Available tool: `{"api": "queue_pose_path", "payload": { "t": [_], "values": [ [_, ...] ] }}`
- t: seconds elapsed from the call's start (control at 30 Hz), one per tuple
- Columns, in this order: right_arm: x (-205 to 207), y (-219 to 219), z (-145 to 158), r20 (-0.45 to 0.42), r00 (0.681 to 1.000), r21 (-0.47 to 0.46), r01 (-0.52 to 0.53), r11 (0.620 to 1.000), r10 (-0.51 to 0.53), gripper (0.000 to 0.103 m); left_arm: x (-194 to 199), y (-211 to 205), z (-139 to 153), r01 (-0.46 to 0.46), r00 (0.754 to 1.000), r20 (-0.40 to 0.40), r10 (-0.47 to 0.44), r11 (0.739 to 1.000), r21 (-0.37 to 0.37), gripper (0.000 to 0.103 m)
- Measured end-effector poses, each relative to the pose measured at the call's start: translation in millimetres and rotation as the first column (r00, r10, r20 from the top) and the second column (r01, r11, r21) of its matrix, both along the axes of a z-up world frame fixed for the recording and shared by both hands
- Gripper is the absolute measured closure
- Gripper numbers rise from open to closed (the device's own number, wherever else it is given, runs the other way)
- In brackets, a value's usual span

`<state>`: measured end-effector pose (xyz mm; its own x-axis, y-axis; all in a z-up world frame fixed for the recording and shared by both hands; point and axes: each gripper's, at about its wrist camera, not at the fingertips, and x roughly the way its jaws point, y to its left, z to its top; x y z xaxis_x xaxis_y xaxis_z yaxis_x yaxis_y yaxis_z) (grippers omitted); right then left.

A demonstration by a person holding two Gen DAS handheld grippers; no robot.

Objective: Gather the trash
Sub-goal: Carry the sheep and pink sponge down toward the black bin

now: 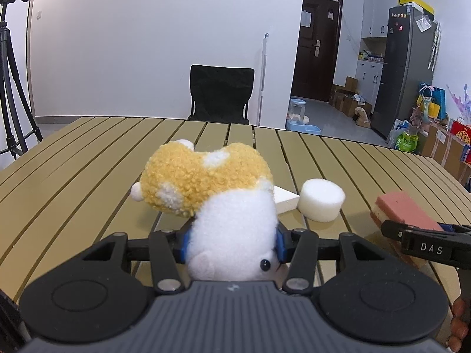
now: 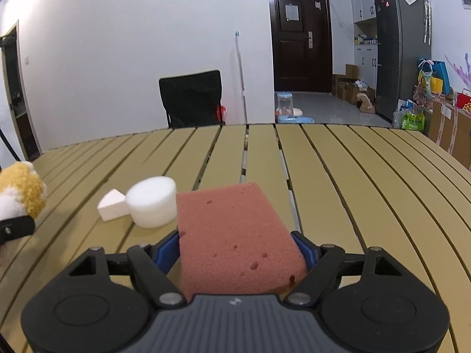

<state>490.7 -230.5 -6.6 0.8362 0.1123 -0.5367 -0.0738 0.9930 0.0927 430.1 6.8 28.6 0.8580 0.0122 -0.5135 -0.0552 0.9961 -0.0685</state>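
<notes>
The jaws of the right gripper (image 2: 238,250) are squeezing the pink sponge (image 2: 232,235); the left gripper (image 1: 232,244) is squeezing the plush toy (image 1: 217,200), and either soft thing may be slipping out onto the counter (image 2: 353,191)

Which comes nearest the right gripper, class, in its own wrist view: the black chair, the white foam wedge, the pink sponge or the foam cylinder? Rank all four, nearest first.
1. Pink sponge: between the right gripper fingers.
2. Foam cylinder: on the table, just left of the sponge.
3. White foam wedge: left again, touching the cylinder.
4. Black chair: beyond the table's far edge.
</notes>
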Motion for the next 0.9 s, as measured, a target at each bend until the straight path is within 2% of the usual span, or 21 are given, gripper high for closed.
{"api": "queue_pose_path", "payload": {
  "t": [0.33,0.9],
  "values": [
    [-55,1,28,0.089,0.996,0.011,-0.026,1.0,0.025,0.025,-46,-14,15,0.023,0.999,0.034,-0.023,1.0,0.009,0.052],
    [-155,-1,49,0.123,0.991,0.028,-0.054,0.998,0.05,0.026,-131,-21,37,0.028,0.998,0.052,-0.029,0.999,0.029,0.052]
  ]
}}
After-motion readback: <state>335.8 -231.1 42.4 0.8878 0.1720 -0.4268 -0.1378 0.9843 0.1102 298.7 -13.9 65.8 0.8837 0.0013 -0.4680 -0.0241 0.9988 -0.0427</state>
